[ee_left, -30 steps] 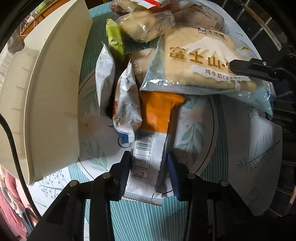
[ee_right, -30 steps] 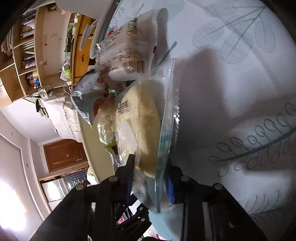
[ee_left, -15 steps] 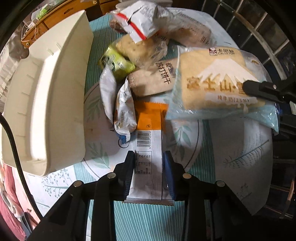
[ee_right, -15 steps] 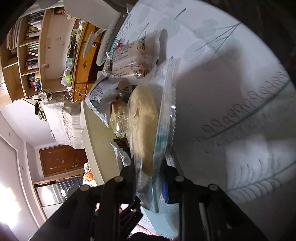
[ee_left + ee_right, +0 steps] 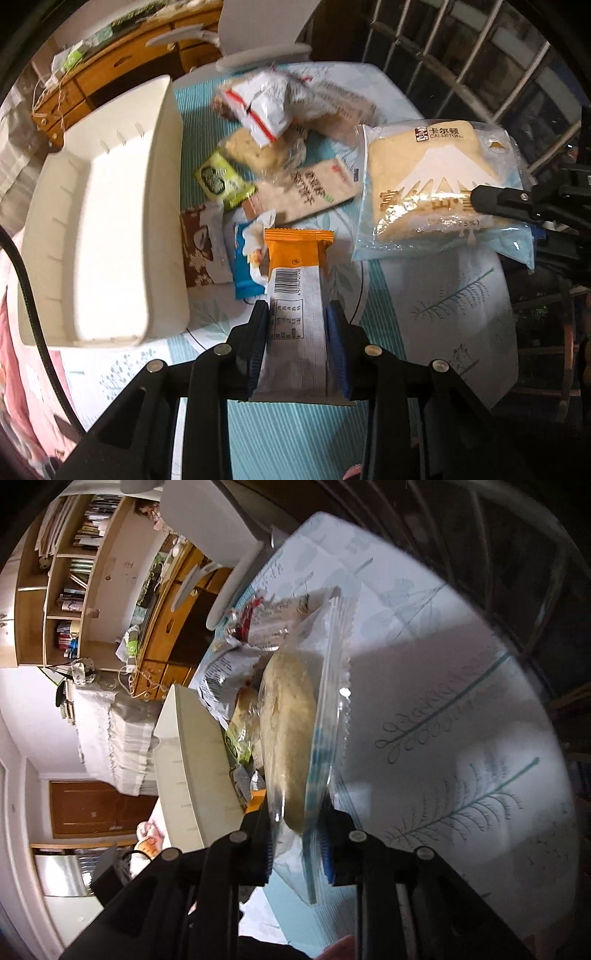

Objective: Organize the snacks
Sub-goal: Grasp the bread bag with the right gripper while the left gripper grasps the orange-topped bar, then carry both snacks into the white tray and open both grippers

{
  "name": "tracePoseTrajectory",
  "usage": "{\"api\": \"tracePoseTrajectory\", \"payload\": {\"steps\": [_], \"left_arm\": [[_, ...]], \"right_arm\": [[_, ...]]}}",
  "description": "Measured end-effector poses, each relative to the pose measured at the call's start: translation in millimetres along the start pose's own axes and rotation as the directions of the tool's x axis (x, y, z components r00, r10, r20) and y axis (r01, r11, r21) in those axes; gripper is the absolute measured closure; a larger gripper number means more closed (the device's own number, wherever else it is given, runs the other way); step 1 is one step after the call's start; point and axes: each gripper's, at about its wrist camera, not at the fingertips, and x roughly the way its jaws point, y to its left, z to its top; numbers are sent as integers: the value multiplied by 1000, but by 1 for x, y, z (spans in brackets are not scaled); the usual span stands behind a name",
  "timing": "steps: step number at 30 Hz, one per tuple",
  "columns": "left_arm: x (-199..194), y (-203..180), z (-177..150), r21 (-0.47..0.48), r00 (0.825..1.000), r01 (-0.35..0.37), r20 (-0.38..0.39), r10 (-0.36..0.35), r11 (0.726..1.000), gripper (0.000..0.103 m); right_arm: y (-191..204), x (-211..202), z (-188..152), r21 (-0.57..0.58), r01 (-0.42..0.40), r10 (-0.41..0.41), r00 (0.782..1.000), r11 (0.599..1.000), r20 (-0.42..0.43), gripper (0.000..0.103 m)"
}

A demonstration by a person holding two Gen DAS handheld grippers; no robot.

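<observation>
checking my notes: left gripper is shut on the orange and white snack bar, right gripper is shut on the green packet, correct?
Not quite. The right gripper is shut on the clear bread bag, as the right wrist view shows; the green packet lies on the table. The left gripper does hold the snack bar.

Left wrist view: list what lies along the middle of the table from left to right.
white bin → brown packet → blue packet → orange-and-white packet held in the left gripper → bagged bread held by the right gripper
</observation>
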Motion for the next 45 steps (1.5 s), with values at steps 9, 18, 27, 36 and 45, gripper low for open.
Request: {"api": "tracePoseTrajectory", "payload": {"steps": [9,18,27,36,45], "left_arm": [[-64,24,11,83,986,55,154,-68,995,73],[-116,86,12,91,962,75,257,-96,993,73],[-137,152,9,97,948,49,308,-77,994,73],[-137,217,10,-1,946,35,322,-33,999,73],[-125,246,10,-63,964,28,265,-11,998,71]], "right_arm": [[35,-41,-30,-25,112,-106,978,993,181,83],[83,-47,-73,-69,143,-117,948,987,295,83],[141,-23,-115,-154,95,-36,936,983,351,83],[202,18,-148,-311,87,14,951,946,309,83],[242,66,-160,-408,84,7,976,909,217,75]]}}
